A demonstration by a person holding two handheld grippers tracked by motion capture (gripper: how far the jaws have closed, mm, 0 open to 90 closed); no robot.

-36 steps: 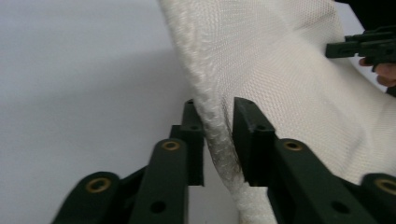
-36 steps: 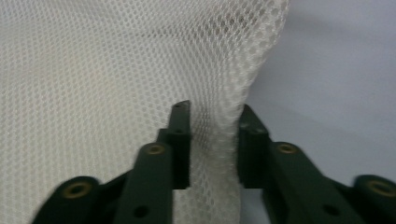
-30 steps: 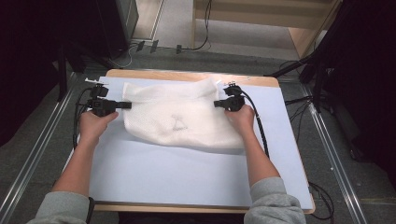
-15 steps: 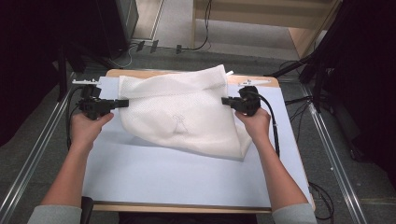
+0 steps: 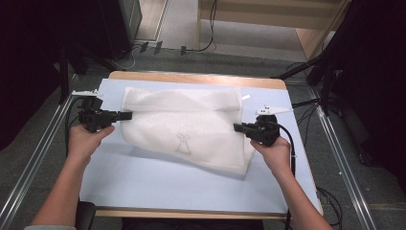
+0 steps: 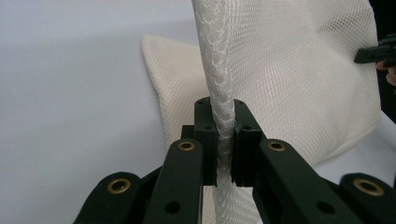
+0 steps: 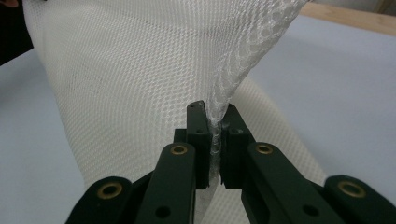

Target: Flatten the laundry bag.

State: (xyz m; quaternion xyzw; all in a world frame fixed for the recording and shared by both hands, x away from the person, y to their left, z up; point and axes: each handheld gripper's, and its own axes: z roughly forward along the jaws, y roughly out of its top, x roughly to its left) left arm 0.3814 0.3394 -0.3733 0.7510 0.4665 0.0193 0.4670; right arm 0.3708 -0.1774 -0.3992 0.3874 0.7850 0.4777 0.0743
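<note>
While the white mesh bag hangs stretched above the table, left gripper and right gripper both clamp its edges.

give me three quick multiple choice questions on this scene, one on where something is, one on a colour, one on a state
1. Where does the left gripper hold the mesh bag?
A. at the bag's left edge
B. at its printed middle
C. at the edge nearest the person

2. What colour is the mat under the bag?
A. dark green
B. pale blue
C. red

3. How does the right gripper stand?
A. wide open above the bag
B. shut on nothing
C. shut on a fold of the bag

Answers:
1. A, since the high view shows its jaws meeting the bag's left side.
2. B, since the bare surface around the bag is pale blue in the high view.
3. C, since the right gripper view shows mesh pinched between the two black jaws.
</note>
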